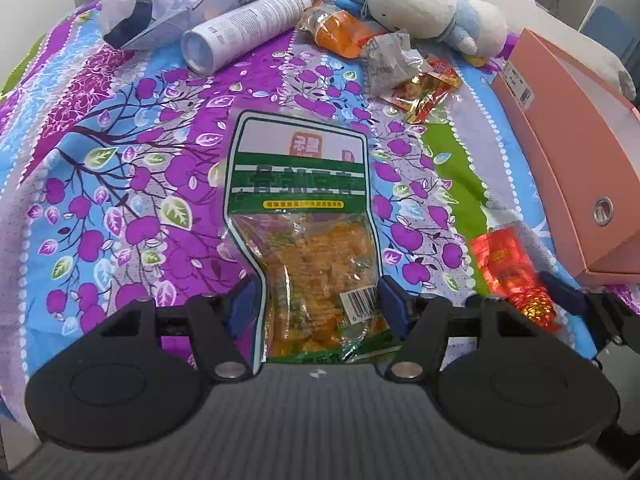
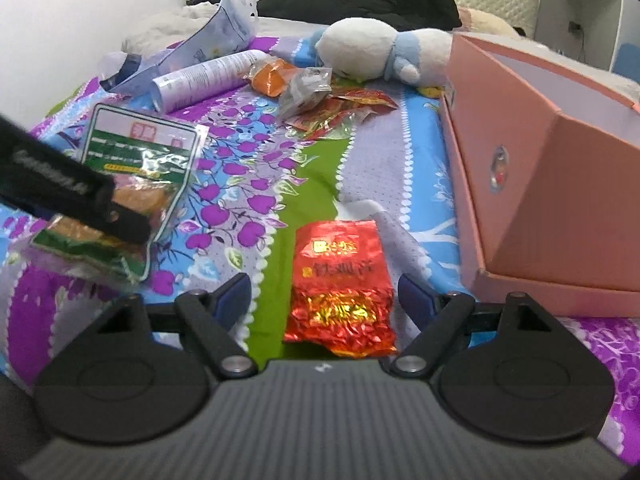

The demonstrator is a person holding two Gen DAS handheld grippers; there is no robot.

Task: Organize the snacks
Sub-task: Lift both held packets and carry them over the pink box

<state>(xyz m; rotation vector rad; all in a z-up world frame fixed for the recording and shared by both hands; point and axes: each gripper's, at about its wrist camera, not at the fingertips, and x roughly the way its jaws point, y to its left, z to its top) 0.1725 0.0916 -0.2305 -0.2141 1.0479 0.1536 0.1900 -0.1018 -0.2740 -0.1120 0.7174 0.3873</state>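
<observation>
- Left wrist view looks down on the left gripper [image 1: 316, 292], whose blue-padded fingers sit against both side edges of a green-labelled snack bag [image 1: 304, 216] with orange pieces inside. The bag's near end lies between the pads and they appear to be gripping it, though the contact is not fully clear.
- Only this view shows the barcode on that bag's near end and the open end of the white tube [image 1: 244, 28] lying far left.
- Far along the floral bedsheet [image 1: 120, 160] sits a heap of small snack packets [image 1: 384, 64], with a white-and-blue plush toy [image 1: 432, 12] behind.
- Right wrist view shows the right gripper [image 2: 326, 296] with fingers spread wide around a red foil packet [image 2: 340, 284]. The packet lies flat on the sheet, apart from both pads.
- Here the left gripper's black body comes in from the left, lying over the green bag [image 2: 136, 148], which looks raised at its near end.
- This view alone looks into the pink box [image 2: 560, 160] at right, open at the top with a pale interior; the other view shows its side and round grommet.
- In the left view the red packet [image 1: 512, 276] is blurred, near right, just beside the box.
</observation>
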